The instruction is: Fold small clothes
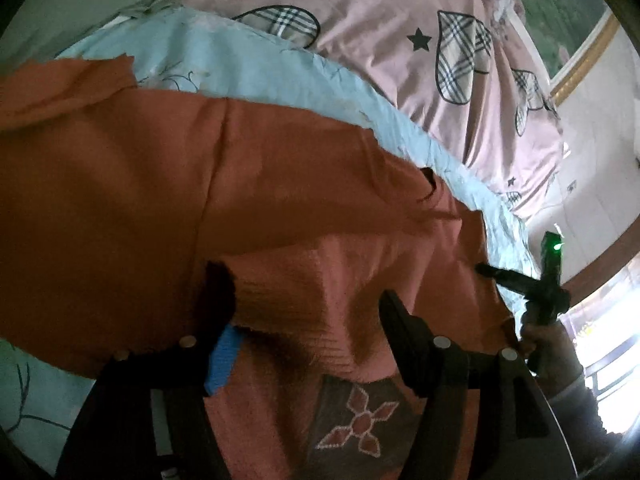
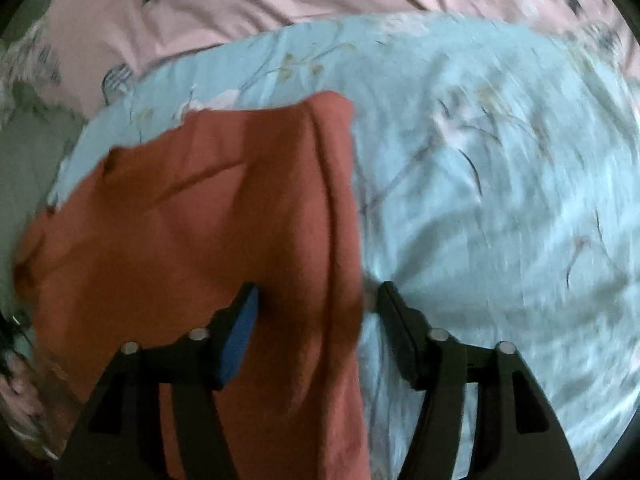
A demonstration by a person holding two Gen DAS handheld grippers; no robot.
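**Both grippers astride the rust sweater, neither yet closed**

The left gripper (image 1: 304, 300) stood with its jaws wide apart, and between them rose a bunched hump of the rust-orange knitted sweater (image 1: 160, 200); the fingers flanked the cloth without pinching it, so it held nothing that could be made out. The right gripper (image 2: 316, 300) was open about as wide, its blue-padded finger (image 2: 240, 336) over the knit and its black finger just beyond the garment's right-hand edge, above the pale blue floral sheet (image 2: 500, 200). That edge ran between the jaws, again unclamped. The right wrist view was smeared by motion, so finer contact could not be judged.

The sweater lay spread over the blue sheet, a woven cross-shaped motif (image 1: 356, 424) showing near the left gripper's base. Beyond the sheet stretched a pink quilt printed with plaid hearts and stars (image 1: 400, 92). In the left wrist view the right gripper appeared off to the side, held in a person's hand (image 1: 548, 344), with a gilt-framed picture (image 1: 576, 28) on the wall behind.

The step in hand looked like taking hold for a fold. The next move probably called for both jaws to shut on cloth only, not the sheet beneath, then to lift and carry evenly.
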